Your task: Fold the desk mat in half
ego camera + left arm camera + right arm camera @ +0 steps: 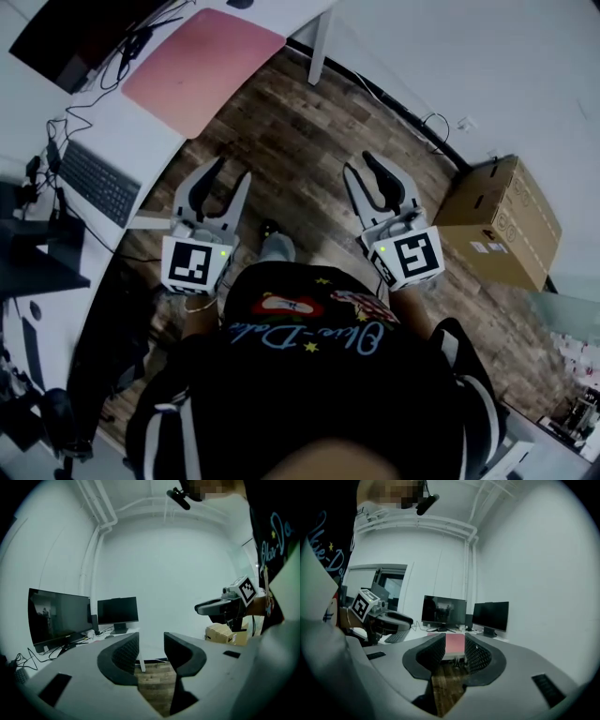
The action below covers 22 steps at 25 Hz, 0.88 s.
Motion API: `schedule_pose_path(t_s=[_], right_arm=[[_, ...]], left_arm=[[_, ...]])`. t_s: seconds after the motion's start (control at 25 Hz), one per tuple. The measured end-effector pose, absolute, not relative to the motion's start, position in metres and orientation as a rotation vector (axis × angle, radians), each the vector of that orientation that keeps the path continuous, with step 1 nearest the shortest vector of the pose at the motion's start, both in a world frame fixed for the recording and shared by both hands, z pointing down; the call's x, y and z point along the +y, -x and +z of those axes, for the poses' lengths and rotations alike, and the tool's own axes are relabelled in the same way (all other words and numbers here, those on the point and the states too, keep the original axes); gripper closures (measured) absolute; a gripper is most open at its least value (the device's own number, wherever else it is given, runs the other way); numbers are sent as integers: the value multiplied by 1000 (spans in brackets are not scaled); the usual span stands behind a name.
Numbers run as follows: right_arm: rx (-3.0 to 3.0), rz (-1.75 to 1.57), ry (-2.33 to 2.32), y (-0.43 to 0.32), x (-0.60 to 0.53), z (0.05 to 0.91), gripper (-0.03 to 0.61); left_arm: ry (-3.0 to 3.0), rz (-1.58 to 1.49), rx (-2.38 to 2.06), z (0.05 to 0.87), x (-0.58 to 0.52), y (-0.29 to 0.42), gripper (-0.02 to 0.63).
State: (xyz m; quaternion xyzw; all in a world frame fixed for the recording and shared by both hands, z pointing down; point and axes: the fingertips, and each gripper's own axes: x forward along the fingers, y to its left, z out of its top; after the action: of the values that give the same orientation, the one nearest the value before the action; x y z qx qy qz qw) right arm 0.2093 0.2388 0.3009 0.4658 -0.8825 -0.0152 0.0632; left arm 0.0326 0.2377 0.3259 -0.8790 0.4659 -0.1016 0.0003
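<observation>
While the person stands back from the white desk (141, 127), the head view shows both claws held out over the wooden floor (309, 131), well apart from each other. The left gripper (234, 169) has its jaws partly spread with only floor showing between them. The right gripper (361, 167) is likewise parted and empty. The pink desk mat (202, 56) lies flat on the desk's far stretch, beyond a black keyboard (98, 180) and beside a dark monitor (84, 33), and neither claw touches it. A cardboard box (502, 220) sits on the floor to the right.

In the left gripper view, the left gripper (151, 644) shows a moderate gap between its ridged pads, about half open. Nothing is in that gap but floor boards (150, 674) and a white desk leg. Two monitors (58, 618) stand on the desk at the left, and the right gripper (225, 605) hangs in the air at the right, in front of the box (225, 632).

In the right gripper view, the right gripper (453, 651) also stands part open, its pads clear of everything. The desk mat (454, 641) shows through the gap, far off on the desk, under two monitors (444, 612). The left gripper (386, 618) hangs at the left, near the keyboard (396, 637).
</observation>
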Motion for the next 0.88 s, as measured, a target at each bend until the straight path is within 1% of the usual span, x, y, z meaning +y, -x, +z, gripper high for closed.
schedule_pose_path(t_s=[0.32,0.64,0.88], right_arm=[[-2646,-101,-1351,-164,151,303,477],[-2599,-82,-1288,-123,87,317,457],[-2594,-58,-1228,-114,51,332,457]], left_arm=[[2715,-365,1522,334,159,18,453],[2690,-393,1604,345,116,72,445],[2670,-483,1660,365,100,85,425]])
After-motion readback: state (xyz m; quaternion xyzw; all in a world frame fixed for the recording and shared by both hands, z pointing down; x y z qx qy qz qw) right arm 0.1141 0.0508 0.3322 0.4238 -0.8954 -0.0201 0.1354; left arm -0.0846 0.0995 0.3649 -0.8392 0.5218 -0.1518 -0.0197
